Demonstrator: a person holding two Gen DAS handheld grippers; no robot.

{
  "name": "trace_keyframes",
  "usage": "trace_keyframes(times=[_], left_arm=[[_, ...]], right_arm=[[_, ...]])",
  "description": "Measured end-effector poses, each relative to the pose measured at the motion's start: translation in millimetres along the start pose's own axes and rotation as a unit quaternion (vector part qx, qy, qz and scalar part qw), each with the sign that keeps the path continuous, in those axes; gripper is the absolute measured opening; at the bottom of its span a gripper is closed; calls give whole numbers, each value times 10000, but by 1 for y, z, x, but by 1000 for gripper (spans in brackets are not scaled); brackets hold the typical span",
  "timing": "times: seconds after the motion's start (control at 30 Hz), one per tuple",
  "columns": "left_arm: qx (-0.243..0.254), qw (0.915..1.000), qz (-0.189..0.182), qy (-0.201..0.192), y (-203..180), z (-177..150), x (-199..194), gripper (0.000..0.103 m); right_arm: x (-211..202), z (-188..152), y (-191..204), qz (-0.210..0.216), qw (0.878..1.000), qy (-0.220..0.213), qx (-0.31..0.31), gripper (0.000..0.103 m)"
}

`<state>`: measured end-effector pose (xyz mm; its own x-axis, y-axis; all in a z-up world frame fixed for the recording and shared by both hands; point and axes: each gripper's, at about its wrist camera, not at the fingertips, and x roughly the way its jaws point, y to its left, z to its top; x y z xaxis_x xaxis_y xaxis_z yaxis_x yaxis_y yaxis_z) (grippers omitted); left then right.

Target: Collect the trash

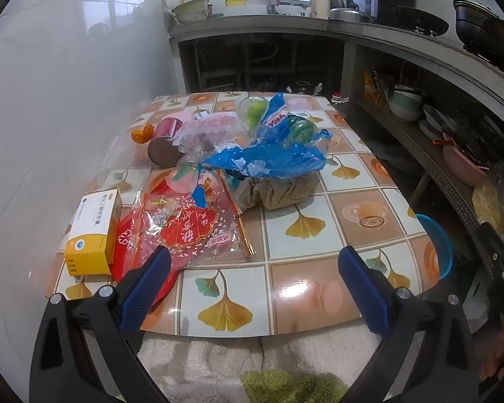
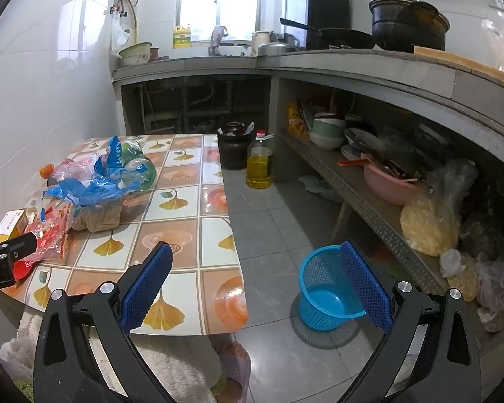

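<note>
A heap of trash lies on the tiled table (image 1: 299, 268): a blue plastic wrapper (image 1: 272, 158), a red and clear printed bag (image 1: 184, 225), a yellow and white box (image 1: 94, 231), a dark red can (image 1: 163, 142) on its side, a brown crumpled bag (image 1: 279, 191) and an orange peel (image 1: 141, 133). My left gripper (image 1: 252, 258) hangs open over the table's near edge, its left pad above the red bag. My right gripper (image 2: 255, 255) is open with nothing in it, over the table's near right corner (image 2: 218, 302). A blue mesh bin (image 2: 329, 288) stands on the floor, behind my right pad.
A bottle of yellow oil (image 2: 259, 161) and a dark jar (image 2: 233, 147) stand on the floor beyond the table. A low shelf (image 2: 369, 201) with bowls, a pink basin and bags runs along the right. A white fluffy mat (image 1: 218, 359) lies below the table's near edge.
</note>
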<state>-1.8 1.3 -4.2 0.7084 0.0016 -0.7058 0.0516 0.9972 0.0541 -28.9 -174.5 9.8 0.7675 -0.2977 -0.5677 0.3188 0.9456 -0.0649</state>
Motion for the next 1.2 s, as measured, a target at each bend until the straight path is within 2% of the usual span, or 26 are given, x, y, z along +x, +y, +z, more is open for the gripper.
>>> trace_keyframes(times=[1.2], left_arm=[[-22,10000,-16,36,1,3,2,98]], right_arm=[[-1,0,1,8,10000,1,-1,95]])
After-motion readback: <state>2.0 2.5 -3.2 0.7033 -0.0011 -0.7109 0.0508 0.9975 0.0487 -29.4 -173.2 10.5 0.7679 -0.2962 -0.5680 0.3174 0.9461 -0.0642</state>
